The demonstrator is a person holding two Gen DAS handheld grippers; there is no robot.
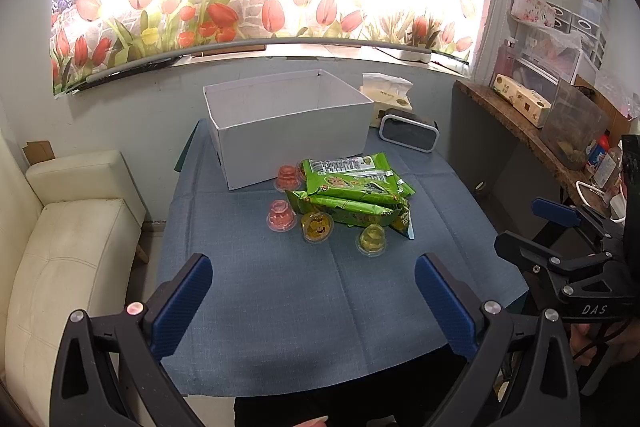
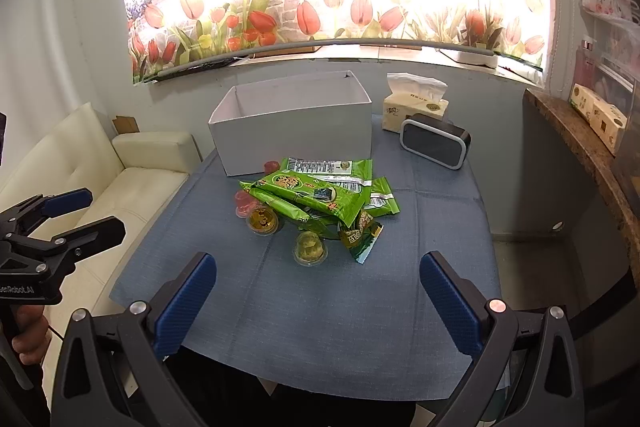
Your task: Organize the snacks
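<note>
A pile of green snack packets [image 1: 354, 189] [image 2: 320, 193] lies mid-table in front of an open white box [image 1: 288, 125] [image 2: 292, 123]. Around the pile sit small jelly cups: two red ones [image 1: 281, 215] [image 1: 287, 178], an orange-yellow one [image 1: 317, 227] [image 2: 262, 221] and a green one [image 1: 372, 239] [image 2: 310, 247]. My left gripper [image 1: 314, 301] is open and empty above the table's near edge. My right gripper [image 2: 318, 301] is open and empty too, also short of the snacks. Each gripper shows in the other's view, the right [image 1: 536, 227] and the left [image 2: 86, 213].
The table has a blue cloth [image 1: 320, 307]. A tissue pack [image 1: 386, 95] and a dark speaker [image 1: 408, 133] stand right of the box. A cream sofa [image 1: 68, 247] is on the left. A cluttered wooden shelf [image 1: 532, 123] runs along the right.
</note>
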